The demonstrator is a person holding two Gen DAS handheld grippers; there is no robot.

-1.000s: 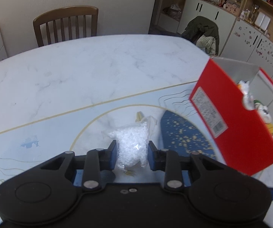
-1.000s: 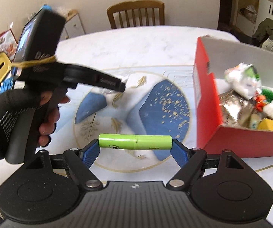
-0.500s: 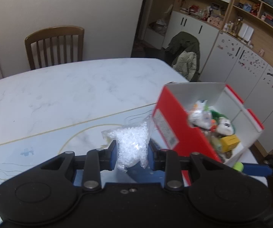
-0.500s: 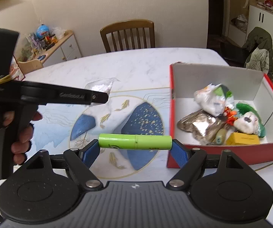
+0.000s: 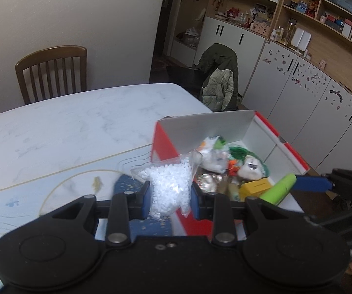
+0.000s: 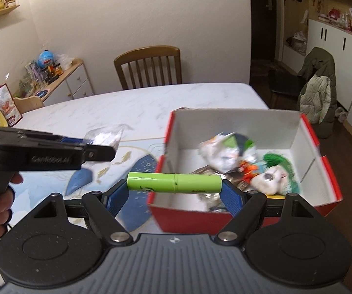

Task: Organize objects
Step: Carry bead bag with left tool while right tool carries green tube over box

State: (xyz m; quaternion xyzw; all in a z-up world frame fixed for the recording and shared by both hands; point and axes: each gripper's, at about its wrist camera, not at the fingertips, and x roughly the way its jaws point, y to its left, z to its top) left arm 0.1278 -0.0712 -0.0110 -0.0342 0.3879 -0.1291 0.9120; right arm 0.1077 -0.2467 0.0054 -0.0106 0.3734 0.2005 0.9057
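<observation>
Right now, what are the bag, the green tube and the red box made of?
Bag: thin clear plastic film, crinkly and shiny, full of tiny white beads, probably plastic. Green tube: smooth, slightly glossy, likely plastic, with a seam across its middle. Red box: looks like cardboard, with thin flat walls, red outside, matte white inside.

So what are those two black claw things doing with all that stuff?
A person is tidying small things into a red cardboard box with white inside walls on the marble table. The left claw grips a clear plastic bag of tiny white beads beside the box. The right claw pinches a lime-green cylinder by its ends, above the box's near edge. Toys and wrappers already lie inside.
</observation>
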